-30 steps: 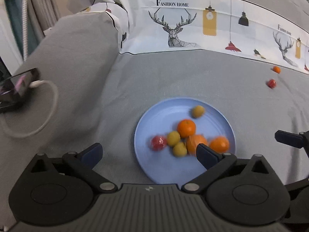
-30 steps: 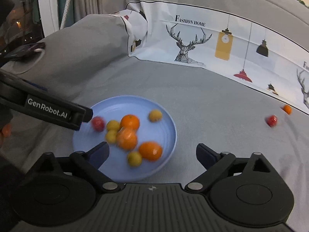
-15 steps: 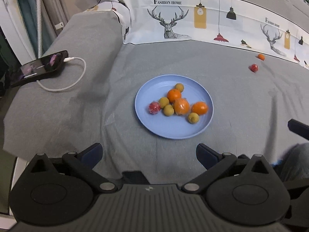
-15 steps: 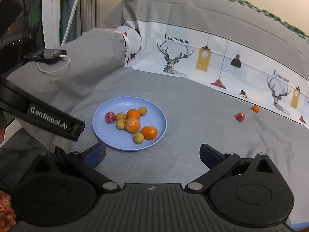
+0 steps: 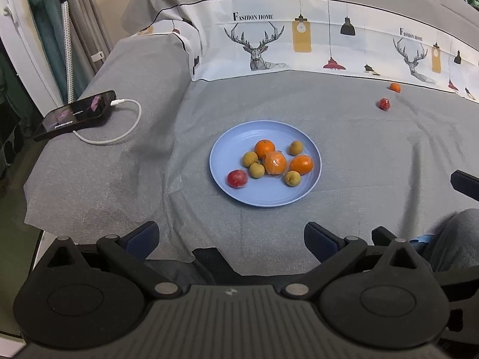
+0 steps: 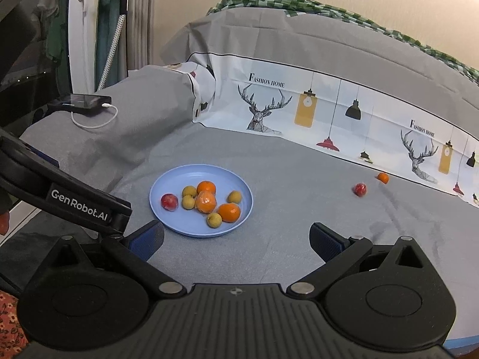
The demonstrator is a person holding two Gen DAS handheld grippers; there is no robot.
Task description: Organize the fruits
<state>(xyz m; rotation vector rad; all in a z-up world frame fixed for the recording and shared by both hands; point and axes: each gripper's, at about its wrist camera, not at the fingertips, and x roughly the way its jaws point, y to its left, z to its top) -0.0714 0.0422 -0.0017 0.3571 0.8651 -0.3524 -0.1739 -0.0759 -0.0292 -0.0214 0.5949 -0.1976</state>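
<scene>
Left wrist view: left gripper (image 5: 230, 236) jaws spread wide, nothing between them, held over near edge of grey cloth (image 5: 344, 137). Blue plate (image 5: 227, 146) ahead at centre w/ three oranges, four small yellow-brown fruits, one red fruit. Two strays far right near printed border: red fruit (image 5: 383, 103), small orange (image 5: 395, 87). Phone (image 5: 74, 115) on charge cable at left.

Right wrist view: right gripper (image 6: 236, 237) jaws also wide apart, empty. Plate (image 6: 176, 179) ahead-left, fruits on it. Stray red fruit (image 6: 359, 189) and orange (image 6: 383, 177) well apart from plate, to the right.
</scene>
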